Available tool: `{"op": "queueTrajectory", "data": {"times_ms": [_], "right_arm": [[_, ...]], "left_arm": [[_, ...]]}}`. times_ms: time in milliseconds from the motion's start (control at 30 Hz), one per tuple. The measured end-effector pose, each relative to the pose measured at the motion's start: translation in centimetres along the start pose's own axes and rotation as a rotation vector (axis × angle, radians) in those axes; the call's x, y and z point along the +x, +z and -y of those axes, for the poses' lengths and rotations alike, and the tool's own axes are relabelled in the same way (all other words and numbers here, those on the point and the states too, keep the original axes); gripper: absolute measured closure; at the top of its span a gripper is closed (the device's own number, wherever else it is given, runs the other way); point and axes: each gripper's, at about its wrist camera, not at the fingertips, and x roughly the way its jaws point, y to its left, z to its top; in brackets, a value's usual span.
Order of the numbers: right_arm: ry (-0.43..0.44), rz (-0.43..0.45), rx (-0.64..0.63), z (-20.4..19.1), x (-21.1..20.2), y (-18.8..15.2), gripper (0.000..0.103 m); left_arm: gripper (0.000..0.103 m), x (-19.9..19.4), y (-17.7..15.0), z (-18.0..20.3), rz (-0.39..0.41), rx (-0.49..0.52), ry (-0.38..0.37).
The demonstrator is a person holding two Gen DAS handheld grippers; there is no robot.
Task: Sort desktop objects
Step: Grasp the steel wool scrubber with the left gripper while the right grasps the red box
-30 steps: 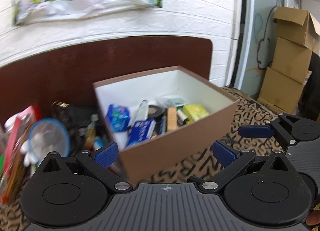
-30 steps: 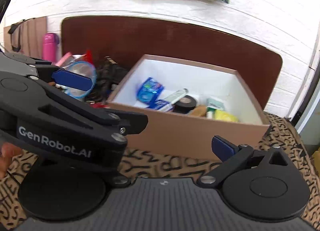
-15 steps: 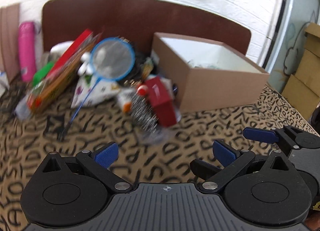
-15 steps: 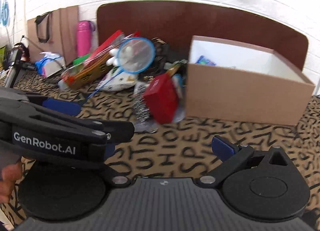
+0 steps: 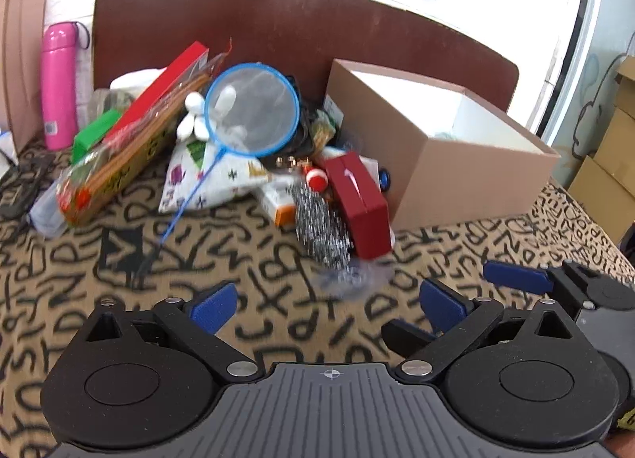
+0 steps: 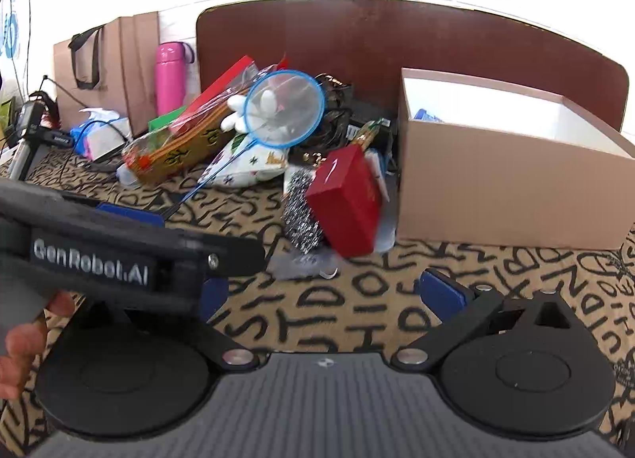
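Note:
A brown cardboard box (image 5: 468, 180) with a white inside stands at the right, also in the right wrist view (image 6: 508, 188). Left of it lies a pile: a red box (image 5: 361, 200) (image 6: 347, 200), a steel scourer (image 5: 321, 224) (image 6: 299, 212), a blue round net (image 5: 254, 114) (image 6: 283, 108), a white patterned pouch (image 5: 214, 176) and a long packet of sticks (image 5: 119, 156). My left gripper (image 5: 327, 303) is open and empty, short of the pile. My right gripper (image 6: 325, 295) is open and empty; the left gripper's body (image 6: 99, 255) covers its left finger.
A pink bottle (image 5: 59, 85) and a brown paper bag (image 6: 107, 65) stand at the back left against a dark headboard (image 5: 278, 21). The cloth with black letters (image 5: 158, 259) covers the surface. Cardboard cartons (image 5: 611, 164) stack at the far right.
Both grippers have drawn back from above the brown box and turned left, so the pile now fills the middle of both views. Both stayed open and empty.

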Motion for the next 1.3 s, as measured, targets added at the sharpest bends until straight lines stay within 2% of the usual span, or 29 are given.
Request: {"op": "queueTrajectory", "data": {"times_ms": [133, 300, 767, 833, 900, 1000, 1100, 1133, 1167, 1233, 1300], "right_arm": [[-0.013, 0.01, 0.011, 0.5, 1.2, 0.4, 0.006], [-0.032, 0.0, 0.023, 0.9, 3.0, 1.0, 0.018], [-0.047, 0.007, -0.033, 0.8, 6.6, 3.1, 0.033], [-0.044, 0.004, -0.029, 1.0, 7.0, 3.1, 0.037], [-0.022, 0.0, -0.008, 1.6, 7.2, 3.0, 0.055], [-0.034, 0.013, 0.03, 2.6, 6.6, 2.8, 0.063], [-0.057, 0.023, 0.027, 3.2, 6.0, 2.7, 0.066], [-0.059, 0.023, 0.03, 3.5, 5.9, 2.7, 0.069], [-0.057, 0.02, 0.032, 3.7, 5.8, 2.8, 0.076], [-0.054, 0.011, 0.032, 3.9, 5.9, 2.8, 0.077], [-0.052, 0.0, 0.022, 3.9, 6.2, 2.9, 0.075]], "left_arm": [[0.01, 1.2, 1.6, -0.9, 0.008, -0.005, -0.002], [0.02, 2.8, 2.9, -2.4, -0.006, -0.048, 0.005], [0.022, 7.2, 4.4, -3.9, -0.066, -0.087, 0.002], [0.022, 7.4, 4.5, -3.9, -0.069, -0.09, -0.001], [0.022, 7.7, 4.6, -3.7, -0.075, -0.083, -0.007], [0.022, 8.3, 4.8, -3.3, -0.086, -0.078, -0.018], [0.022, 9.3, 5.1, -2.7, -0.1, -0.082, -0.04], [0.022, 9.8, 5.2, -2.4, -0.106, -0.08, -0.049], [0.022, 10.4, 5.3, -2.2, -0.113, -0.078, -0.054], [0.022, 11.4, 5.2, -1.9, -0.139, -0.073, -0.062], [0.031, 12.1, 5.1, -1.9, -0.154, -0.083, -0.082]]}}
